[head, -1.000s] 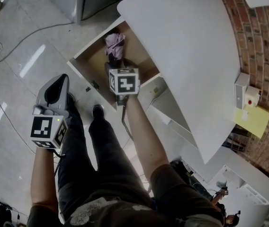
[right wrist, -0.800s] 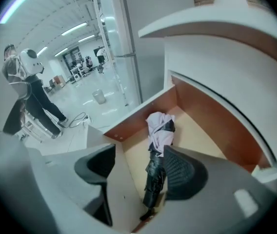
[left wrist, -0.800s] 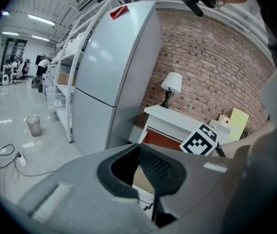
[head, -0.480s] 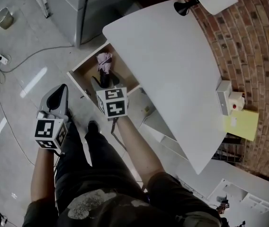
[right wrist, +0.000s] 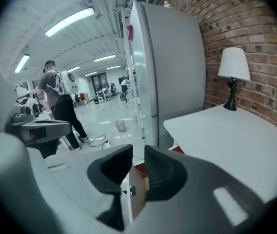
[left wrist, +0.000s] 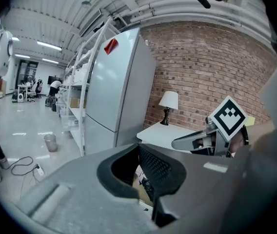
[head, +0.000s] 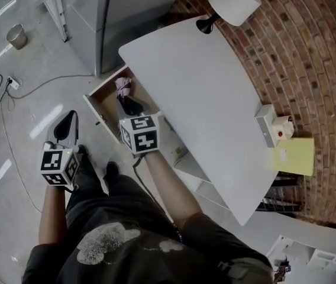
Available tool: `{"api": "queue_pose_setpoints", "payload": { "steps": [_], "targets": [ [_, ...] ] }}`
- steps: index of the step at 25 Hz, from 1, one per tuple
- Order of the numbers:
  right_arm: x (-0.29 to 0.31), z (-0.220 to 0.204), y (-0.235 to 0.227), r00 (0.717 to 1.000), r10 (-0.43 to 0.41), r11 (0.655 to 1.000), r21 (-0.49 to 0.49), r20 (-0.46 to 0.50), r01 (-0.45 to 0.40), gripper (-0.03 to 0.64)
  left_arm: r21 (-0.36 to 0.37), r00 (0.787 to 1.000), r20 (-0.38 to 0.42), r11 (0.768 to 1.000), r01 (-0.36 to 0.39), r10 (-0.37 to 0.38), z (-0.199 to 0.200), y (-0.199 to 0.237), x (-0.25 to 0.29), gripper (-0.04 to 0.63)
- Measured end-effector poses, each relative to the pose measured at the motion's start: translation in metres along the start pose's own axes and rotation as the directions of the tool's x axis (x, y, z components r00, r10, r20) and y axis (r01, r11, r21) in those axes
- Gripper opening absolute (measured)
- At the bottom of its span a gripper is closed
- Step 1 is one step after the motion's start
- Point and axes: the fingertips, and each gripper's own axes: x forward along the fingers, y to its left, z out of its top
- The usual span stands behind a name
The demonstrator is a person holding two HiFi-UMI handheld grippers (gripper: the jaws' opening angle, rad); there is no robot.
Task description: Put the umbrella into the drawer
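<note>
Umbrella [head: 122, 86] in drawer [head: 99, 103], partly behind right tool [head: 130, 104]

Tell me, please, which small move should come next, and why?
Probably bring the left claw down to the front of the drawer and push it shut. The umbrella already lies inside, the drawer stands open, and the left claw hangs on the side of the drawer's front.
</note>
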Motion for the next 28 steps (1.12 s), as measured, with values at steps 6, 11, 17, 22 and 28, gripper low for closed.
{"api": "queue_pose_setpoints", "payload": {
  "steps": [6, 11, 17, 22, 28],
  "targets": [
    [-0.046, 0.026, 0.002, 0.997, 0.012, 0.999, -0.040, 0.078, -0.008, 0.005, 0.031, 0.995, 0.085, 0.998, -0.048, 0.045, 0.035, -0.024, -0.032, 0.011],
    [-0.075, 0.047, 0.016, 0.991, 0.068, 0.993, -0.100, 0.113, -0.057, 0.005, 0.022, 0.992, 0.109, 0.998, -0.064, 0.061, 0.047, -0.035, -0.054, 0.011],
    [-0.096, 0.074, 0.030, 0.981, 0.115, 0.987, -0.132, 0.158, -0.095, 0.005, 0.011, 0.986, 0.151, 0.997, -0.072, 0.069, 0.072, -0.044, -0.075, 0.011],
    [-0.098, 0.079, 0.050, 0.979, 0.130, 0.984, -0.143, 0.158, -0.107, 0.005, 0.004, 0.980, 0.171, 0.995, -0.101, 0.099, 0.080, -0.032, -0.106, 0.011],
    [-0.115, 0.064, 0.073, 0.981, 0.114, 0.987, -0.130, 0.158, -0.094, 0.005, -0.056, 0.977, 0.164, 0.990, -0.126, 0.133, 0.060, -0.016, -0.146, 0.011]
  ]
}}
